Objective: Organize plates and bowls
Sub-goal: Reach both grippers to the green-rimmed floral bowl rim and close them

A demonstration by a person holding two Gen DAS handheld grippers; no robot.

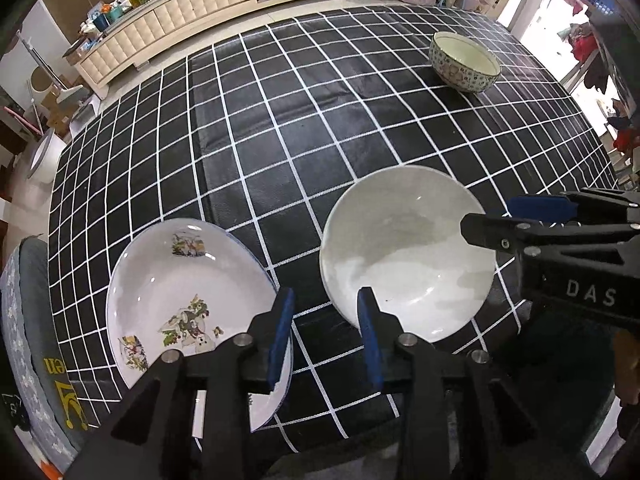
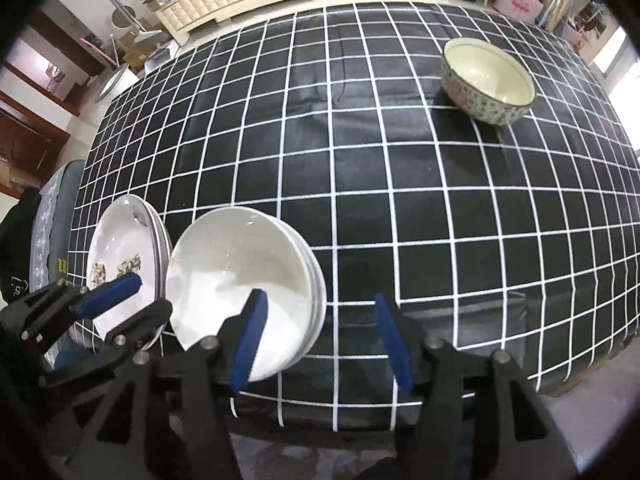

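A stack of cartoon-printed white plates (image 1: 180, 292) (image 2: 120, 256) lies at the near left of the checked table. Beside it on the right sits a stack of plain white bowls (image 1: 404, 252) (image 2: 236, 276). A patterned bowl (image 1: 464, 62) (image 2: 488, 80) stands alone at the far right. My left gripper (image 1: 326, 332) (image 2: 128, 300) is open and empty, hovering over the gap between the two stacks. My right gripper (image 2: 320, 344) (image 1: 504, 216) is open and empty, just right of the white bowls near the table's front edge.
The black tablecloth with a white grid (image 1: 300, 120) (image 2: 400, 180) covers the table. A padded chair (image 1: 28, 340) (image 2: 52, 232) stands at the table's left. A cream cabinet (image 1: 172, 20) lines the far wall, with clutter around it.
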